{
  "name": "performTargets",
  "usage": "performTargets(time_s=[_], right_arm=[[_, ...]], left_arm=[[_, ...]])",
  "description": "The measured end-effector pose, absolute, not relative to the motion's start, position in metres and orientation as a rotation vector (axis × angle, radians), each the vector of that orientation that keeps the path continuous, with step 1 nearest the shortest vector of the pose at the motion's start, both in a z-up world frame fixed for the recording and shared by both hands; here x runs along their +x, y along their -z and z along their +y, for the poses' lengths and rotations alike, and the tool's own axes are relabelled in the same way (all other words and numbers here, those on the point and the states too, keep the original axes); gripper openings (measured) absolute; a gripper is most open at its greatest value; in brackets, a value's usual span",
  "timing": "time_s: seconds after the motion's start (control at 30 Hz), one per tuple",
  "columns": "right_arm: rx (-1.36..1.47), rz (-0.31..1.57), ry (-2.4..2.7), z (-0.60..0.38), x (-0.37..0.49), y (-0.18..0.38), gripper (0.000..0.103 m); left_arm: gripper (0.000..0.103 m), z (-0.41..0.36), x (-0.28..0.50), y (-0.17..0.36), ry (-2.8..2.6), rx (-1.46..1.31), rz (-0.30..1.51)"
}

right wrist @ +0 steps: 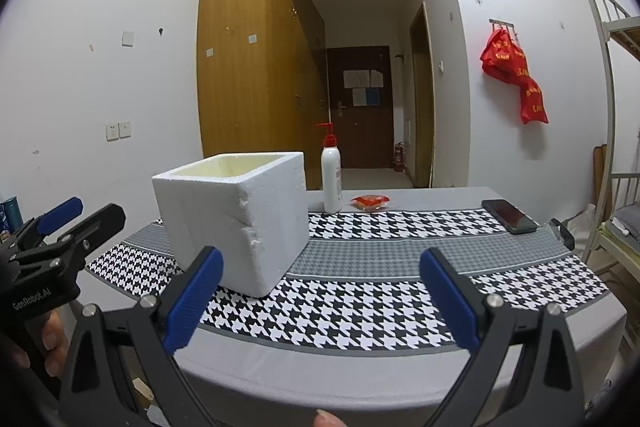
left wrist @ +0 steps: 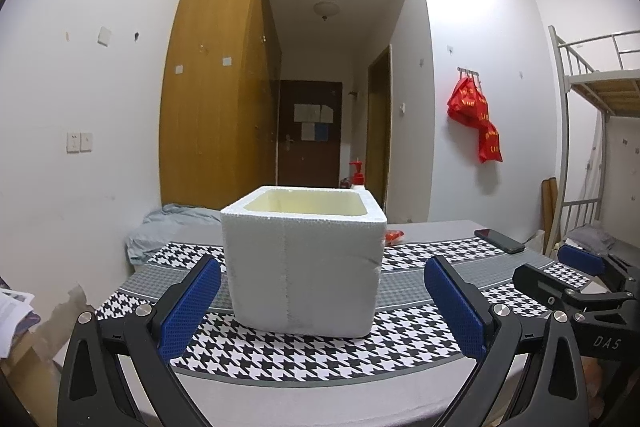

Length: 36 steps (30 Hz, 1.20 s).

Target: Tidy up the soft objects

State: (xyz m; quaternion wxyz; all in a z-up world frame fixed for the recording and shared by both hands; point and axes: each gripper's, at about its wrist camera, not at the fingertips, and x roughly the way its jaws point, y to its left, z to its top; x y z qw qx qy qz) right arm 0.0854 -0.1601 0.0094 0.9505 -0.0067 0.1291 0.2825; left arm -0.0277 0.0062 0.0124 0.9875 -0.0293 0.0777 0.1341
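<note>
A small red packet (right wrist: 370, 202), the only likely soft object in sight, lies on the far grey band of the tabletop (right wrist: 400, 379), just beside a white pump bottle (right wrist: 331, 183) and beyond the open white foam box (right wrist: 236, 219). The box stands upright on the houndstooth runner (right wrist: 360, 311), left of centre in the right wrist view; in the left wrist view the box (left wrist: 304, 267) hides all but an edge of the packet (left wrist: 394, 235).

Both tools are empty. The left tool (left wrist: 322, 303) has its blue pads spread wide, roughly framing the box; the right tool (right wrist: 320, 301) is spread equally wide over bare runner.

Risks, as judged:
- The packet lies close to the tall, narrow bottle, so a wide-open reach could tip the bottle.
- The foam box looks light and is already chipped along one corner; a knock could slide it or break off more foam.
- A thin packet lying flat may slip from the pads, or the pads may snag the cloth.
- A dark phone (right wrist: 510, 215) rests near the right edge and could be swept off.

Legible writing: "GenRobot.AI" on the left tool's body in the right wrist view; "DAS" on the right tool (left wrist: 576, 279) in the left wrist view. Yellow print on the red bags (right wrist: 516, 75) hung on the wall is unreadable.
</note>
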Motion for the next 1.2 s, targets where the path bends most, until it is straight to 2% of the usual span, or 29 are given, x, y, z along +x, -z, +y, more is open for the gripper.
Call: performTargets(time_s=[1.2], right_arm=[[-0.039, 0.278, -0.567, -0.1535, 0.0852, -0.0082, 0.103]], left_arm=[[0.102, 0.0124, -0.0251, -0.0125, -0.279, -0.080, 0.168]])
